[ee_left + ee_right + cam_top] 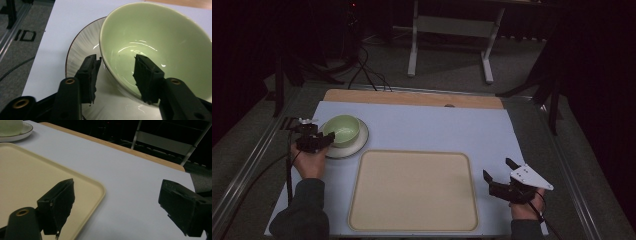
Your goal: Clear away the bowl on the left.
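**Left tongs astride bowl rim**

The left tongs (116, 72) stand released, one jaw inside the green bowl (160, 42), one outside above the white plate (80, 55), at the bench's (432, 127) left. The right tongs (501, 175) hang released just right of the beige tray (412, 190).

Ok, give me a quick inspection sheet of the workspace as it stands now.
Surface: pale blue mat over a wooden table edge.
Job's things: green bowl sitting on a white plate; beige tray, bare.
Clutter: nothing seen.
Grippers: left claw open, one jaw inside the bowl and one outside its rim; right claw open, right of the tray, holding nothing.
Cables: black cable by the left hand; more on the floor.
Surroundings: dark room, white table frame behind.
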Tool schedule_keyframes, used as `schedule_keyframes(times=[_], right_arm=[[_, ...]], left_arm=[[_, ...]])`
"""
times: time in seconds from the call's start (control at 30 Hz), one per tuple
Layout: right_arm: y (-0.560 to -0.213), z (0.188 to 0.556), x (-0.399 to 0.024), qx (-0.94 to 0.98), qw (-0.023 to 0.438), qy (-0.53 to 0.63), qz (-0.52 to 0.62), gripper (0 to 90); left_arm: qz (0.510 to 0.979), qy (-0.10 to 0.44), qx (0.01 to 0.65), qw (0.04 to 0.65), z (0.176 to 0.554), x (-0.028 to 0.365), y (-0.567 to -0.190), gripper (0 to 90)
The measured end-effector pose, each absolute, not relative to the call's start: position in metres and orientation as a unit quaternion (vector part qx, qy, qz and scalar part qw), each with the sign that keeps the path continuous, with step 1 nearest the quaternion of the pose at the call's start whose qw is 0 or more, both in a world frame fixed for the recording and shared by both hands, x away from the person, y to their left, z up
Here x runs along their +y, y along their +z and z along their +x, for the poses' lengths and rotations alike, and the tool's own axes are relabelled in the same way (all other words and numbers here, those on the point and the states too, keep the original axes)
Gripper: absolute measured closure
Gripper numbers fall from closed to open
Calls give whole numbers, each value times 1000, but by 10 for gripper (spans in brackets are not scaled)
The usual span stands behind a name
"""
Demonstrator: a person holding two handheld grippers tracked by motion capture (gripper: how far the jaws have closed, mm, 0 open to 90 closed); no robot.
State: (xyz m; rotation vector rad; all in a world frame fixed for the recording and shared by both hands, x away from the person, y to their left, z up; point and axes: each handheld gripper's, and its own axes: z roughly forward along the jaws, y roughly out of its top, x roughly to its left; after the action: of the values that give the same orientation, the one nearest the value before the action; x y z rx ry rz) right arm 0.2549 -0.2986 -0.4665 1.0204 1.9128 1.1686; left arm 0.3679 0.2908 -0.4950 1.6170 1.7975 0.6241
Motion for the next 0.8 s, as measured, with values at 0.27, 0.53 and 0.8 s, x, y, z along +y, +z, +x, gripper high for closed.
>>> schedule_keyframes(times=[0.27, 0.53, 0.8], right_arm=[[-466, 254, -298, 733, 334, 448, 389, 131], [-465, 254, -298, 732, 335, 451, 386, 131], [-465, 254, -298, 733, 335, 450, 385, 131]], left_arm=[[598, 204, 709, 313, 382, 289, -507, 592], [565, 173, 733, 336, 387, 294, -511, 699], [559, 153, 734, 355, 388, 296, -510, 800]])
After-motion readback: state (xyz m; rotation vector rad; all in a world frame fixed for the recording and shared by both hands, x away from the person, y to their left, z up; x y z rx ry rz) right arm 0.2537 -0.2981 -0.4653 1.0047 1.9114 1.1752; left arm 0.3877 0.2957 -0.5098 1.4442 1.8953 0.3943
